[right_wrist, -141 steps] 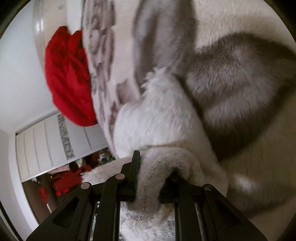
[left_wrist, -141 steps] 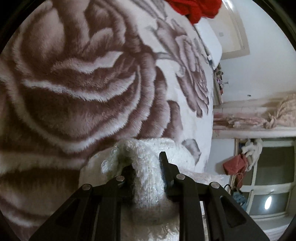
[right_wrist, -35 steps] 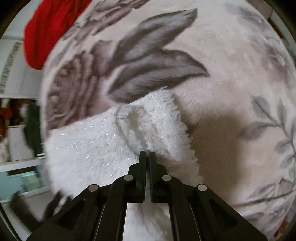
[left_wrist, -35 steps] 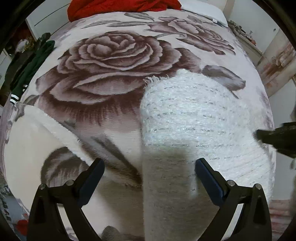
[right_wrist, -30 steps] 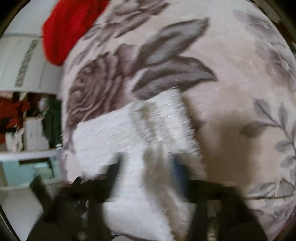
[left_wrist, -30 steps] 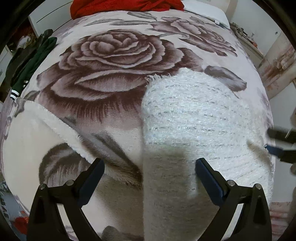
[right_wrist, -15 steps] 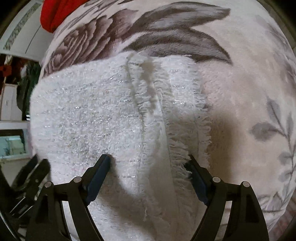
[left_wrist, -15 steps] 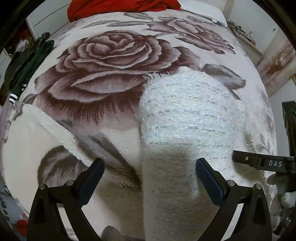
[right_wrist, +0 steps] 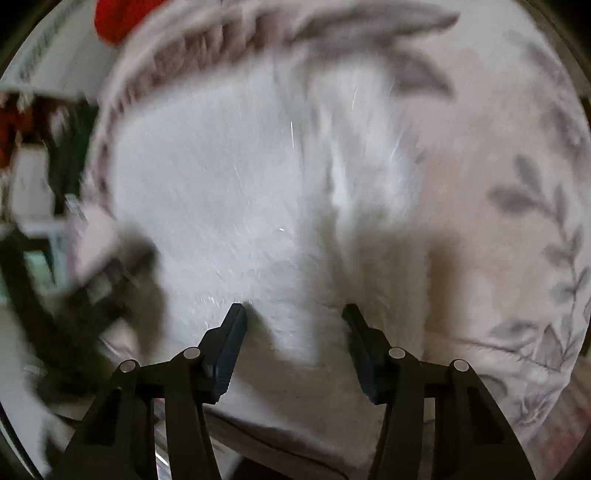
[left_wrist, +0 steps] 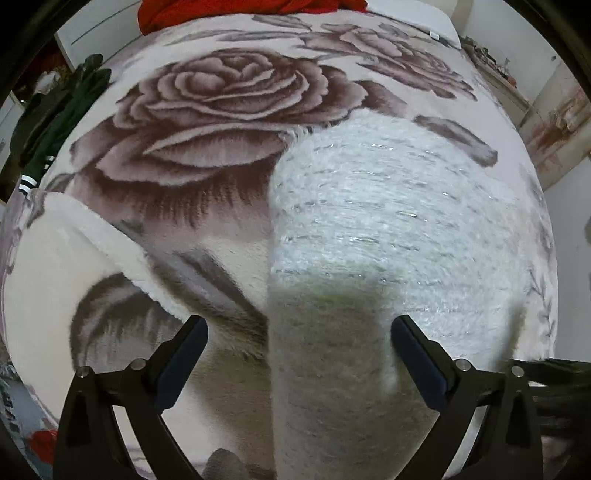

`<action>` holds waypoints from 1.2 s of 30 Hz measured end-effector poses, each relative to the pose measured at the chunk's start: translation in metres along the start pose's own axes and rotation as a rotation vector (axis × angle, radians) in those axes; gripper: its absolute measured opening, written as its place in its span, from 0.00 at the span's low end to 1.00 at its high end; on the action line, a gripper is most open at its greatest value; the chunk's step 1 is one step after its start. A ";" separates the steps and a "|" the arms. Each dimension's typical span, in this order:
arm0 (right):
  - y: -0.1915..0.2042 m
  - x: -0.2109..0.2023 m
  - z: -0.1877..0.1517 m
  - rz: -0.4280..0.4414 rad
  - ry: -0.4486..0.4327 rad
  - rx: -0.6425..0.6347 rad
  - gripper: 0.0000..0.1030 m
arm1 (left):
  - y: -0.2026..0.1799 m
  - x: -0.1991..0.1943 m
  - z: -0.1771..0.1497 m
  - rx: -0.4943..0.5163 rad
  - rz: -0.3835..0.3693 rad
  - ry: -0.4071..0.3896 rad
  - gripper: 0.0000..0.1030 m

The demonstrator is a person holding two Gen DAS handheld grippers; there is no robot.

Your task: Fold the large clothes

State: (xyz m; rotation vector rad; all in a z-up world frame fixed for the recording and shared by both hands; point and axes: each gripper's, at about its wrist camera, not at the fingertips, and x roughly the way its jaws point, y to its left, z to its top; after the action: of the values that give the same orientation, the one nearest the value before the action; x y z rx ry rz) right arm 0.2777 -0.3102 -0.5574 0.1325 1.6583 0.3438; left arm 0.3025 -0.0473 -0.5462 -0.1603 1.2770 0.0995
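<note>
**Fuzzy white sweater lies on the rose blanket**

Left wrist: the left tool (left_wrist: 298,354) gapes wide above the fuzzy white knitted sweater (left_wrist: 388,229), folded on the bed's plush rose-patterned blanket (left_wrist: 207,122); a red cloth heap (left_wrist: 236,9) lies beyond.

Right wrist, blurred: the right tool (right_wrist: 294,325) also spread wide; only here, grey leaf sprigs (right_wrist: 561,236).

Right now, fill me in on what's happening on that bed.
A person with a gripper in each hand is folding a fluffy white sweater on a rose-patterned blanket. The sweater lies flat, folded into a compact shape. The left gripper hangs open over its near edge, and the right gripper is open too; neither holds any fabric. The right view is blurred, so finer detail there is unclear. A red garment sits at the far end of the bed.
</note>
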 end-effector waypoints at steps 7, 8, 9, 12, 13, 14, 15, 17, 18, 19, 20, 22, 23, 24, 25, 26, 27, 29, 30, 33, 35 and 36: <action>0.008 0.035 0.019 -0.069 0.016 0.005 0.55 | -0.006 0.000 0.002 0.026 0.020 -0.012 1.00; 0.007 0.032 0.021 -0.057 0.024 0.003 0.55 | -0.006 -0.002 0.003 0.026 0.024 -0.013 1.00; 0.005 0.025 0.021 -0.034 0.034 0.002 0.55 | -0.005 -0.005 0.003 0.027 0.027 -0.015 1.00; -0.013 -0.005 0.021 0.115 0.030 0.045 0.57 | -0.002 -0.016 0.001 0.026 0.027 -0.025 1.00; -0.024 -0.018 0.020 0.177 0.007 0.069 0.70 | 0.000 -0.019 0.000 0.021 0.024 -0.027 1.00; -0.036 -0.029 0.019 0.214 -0.022 0.083 0.78 | 0.002 -0.021 -0.001 0.014 0.019 -0.026 1.00; -0.046 -0.035 0.019 0.229 -0.047 0.089 0.83 | 0.006 -0.022 -0.003 0.000 0.012 -0.026 1.00; -0.070 -0.036 0.021 0.247 -0.099 0.083 0.85 | 0.014 -0.023 -0.007 -0.042 -0.029 -0.015 1.00; -0.077 -0.028 0.024 0.250 -0.090 0.080 0.87 | 0.018 -0.021 -0.009 -0.064 -0.055 -0.008 1.00; -0.087 -0.015 0.028 0.272 -0.067 0.079 0.87 | 0.024 -0.016 -0.013 -0.100 -0.108 0.010 1.00; -0.094 0.001 0.033 0.305 -0.036 0.073 0.87 | 0.030 -0.010 -0.015 -0.134 -0.171 0.029 1.00; -0.103 0.030 0.035 0.370 0.011 0.062 0.95 | 0.038 0.006 -0.018 -0.186 -0.318 0.075 1.00; -0.108 0.042 0.037 0.420 0.032 0.074 0.96 | 0.040 0.016 -0.019 -0.200 -0.382 0.100 1.00; -0.114 0.054 0.040 0.497 0.060 0.095 1.00 | 0.042 0.022 -0.018 -0.211 -0.419 0.112 1.00; -0.118 0.061 0.044 0.544 0.076 0.103 1.00 | 0.044 0.029 -0.017 -0.227 -0.466 0.121 1.00; -0.120 0.065 0.047 0.567 0.085 0.100 1.00 | 0.045 0.037 -0.015 -0.245 -0.514 0.127 0.99; -0.121 0.067 0.050 0.605 0.096 0.099 1.00 | 0.046 0.041 -0.012 -0.253 -0.548 0.126 0.98; -0.120 0.071 0.057 0.725 0.111 0.108 1.00 | 0.045 0.045 -0.003 -0.247 -0.584 0.097 0.97; -0.119 0.073 0.070 0.754 0.117 0.105 1.00 | 0.045 0.045 0.000 -0.239 -0.594 0.079 0.91; -0.099 0.083 0.078 0.753 0.140 0.068 1.00 | 0.041 0.036 0.008 -0.210 -0.603 0.048 0.75; -0.086 0.084 0.082 0.739 0.136 0.042 1.00 | 0.043 0.030 0.012 -0.209 -0.609 0.032 0.69; -0.081 0.083 0.082 0.748 0.129 0.038 0.93 | 0.045 0.028 0.015 -0.211 -0.612 0.029 0.68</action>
State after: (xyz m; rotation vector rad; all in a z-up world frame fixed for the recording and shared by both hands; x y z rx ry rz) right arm 0.3581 -0.3511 -0.6671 0.7810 1.6940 0.8962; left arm 0.3175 -0.0010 -0.5713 -0.7267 1.1963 -0.2958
